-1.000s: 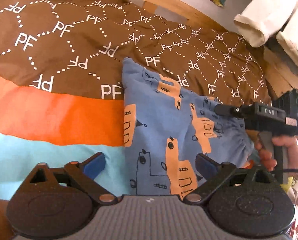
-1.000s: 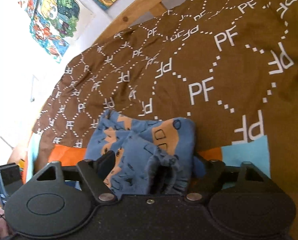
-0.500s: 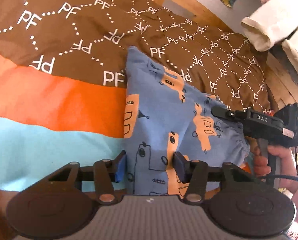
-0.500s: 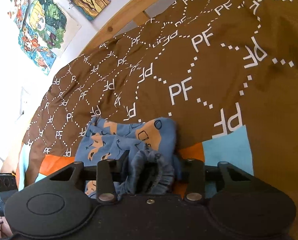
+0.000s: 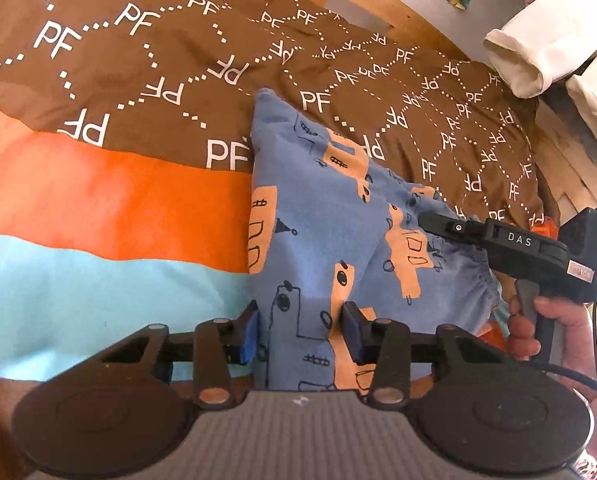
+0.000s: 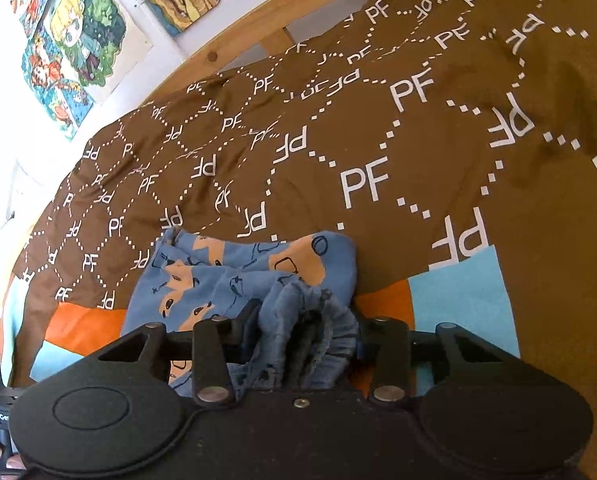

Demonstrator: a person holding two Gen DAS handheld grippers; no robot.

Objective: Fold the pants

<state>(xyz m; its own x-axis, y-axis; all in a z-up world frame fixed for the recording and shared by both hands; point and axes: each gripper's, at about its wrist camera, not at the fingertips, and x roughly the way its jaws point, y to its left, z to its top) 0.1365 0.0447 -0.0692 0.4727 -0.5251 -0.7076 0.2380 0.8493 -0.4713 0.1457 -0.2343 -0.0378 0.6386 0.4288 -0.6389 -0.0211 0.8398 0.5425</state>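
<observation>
Presently the blue printed pants point(image 5: 322, 232) lie on the bed's brown, orange and pale-blue duvet point(image 5: 110, 208), partly folded, their far corner reaching onto the brown patterned band.

Left tool point(image 5: 300, 332): its jaws are closing, with the near edge of the pants between the blue pads point(image 5: 249, 332). The pads sit against the fabric on both sides. How much cloth is taken in cannot be read from this view.

Right tool point(image 6: 304, 330): clamped on the gathered elastic waistband point(image 6: 306, 320), which bunches thickly between its fingers. In the left wrist view this tool point(image 5: 430, 222) sits at the waistband side of the pants, to the right of the left tool, with the person's hand point(image 5: 546, 328) on its grip.

Risks noted, by judgement:
- The left tool may catch only the top layer. On lifting, the layers beneath would stay on the duvet and the fold would open unevenly.
- The left tool may pinch duvet cloth along with the pants, since the pads sit low at the hem, and drag the bedding.
- The waistband bunch is bulky and crumpled; part of it could slip from the right tool under tension.
- Unequal lift between the two tools would skew the crease.
- The soft, uneven duvet gives poor support for a flat fold.
</observation>
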